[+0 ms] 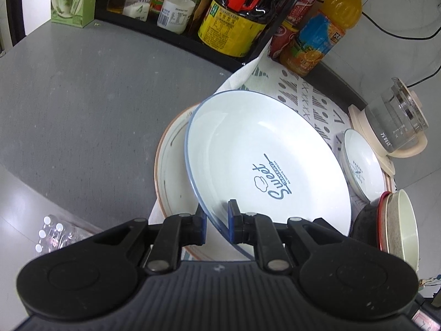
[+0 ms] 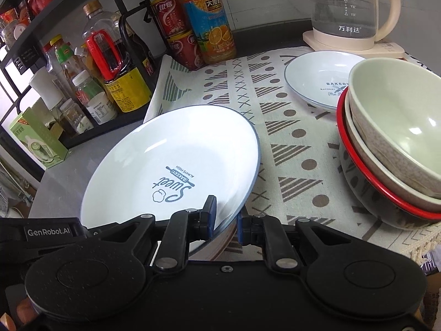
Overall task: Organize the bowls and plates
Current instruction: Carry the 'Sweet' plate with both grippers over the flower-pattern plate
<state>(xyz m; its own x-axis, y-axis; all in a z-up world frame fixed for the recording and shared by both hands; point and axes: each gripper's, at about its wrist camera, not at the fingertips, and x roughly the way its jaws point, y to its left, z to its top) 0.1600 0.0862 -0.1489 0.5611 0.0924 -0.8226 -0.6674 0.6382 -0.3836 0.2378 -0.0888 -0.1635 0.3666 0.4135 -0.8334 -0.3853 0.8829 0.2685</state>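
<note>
— Gripping anything?

— Yes. My left tongs (image 1: pixel 217 222) and right tongs (image 2: pixel 224 219) both pinch the near rim of the big white plate (image 2: pixel 171 162), tilted just ahead of them over a brown-rimmed plate (image 1: pixel 171 171).

— And the rest?

— Stacked bowls (image 2: pixel 391 149) to my right; small plate (image 2: pixel 317 80) farther ahead on the patterned cloth (image 2: pixel 289 151).

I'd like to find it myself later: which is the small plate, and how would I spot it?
Start at the glass kettle at the back of the patterned cloth. Just in front of its cream base lies the small plate, flat on the cloth behind the stack of bowls. Unlike the big plate held in the tongs, it is smaller and lies untouched.
</note>
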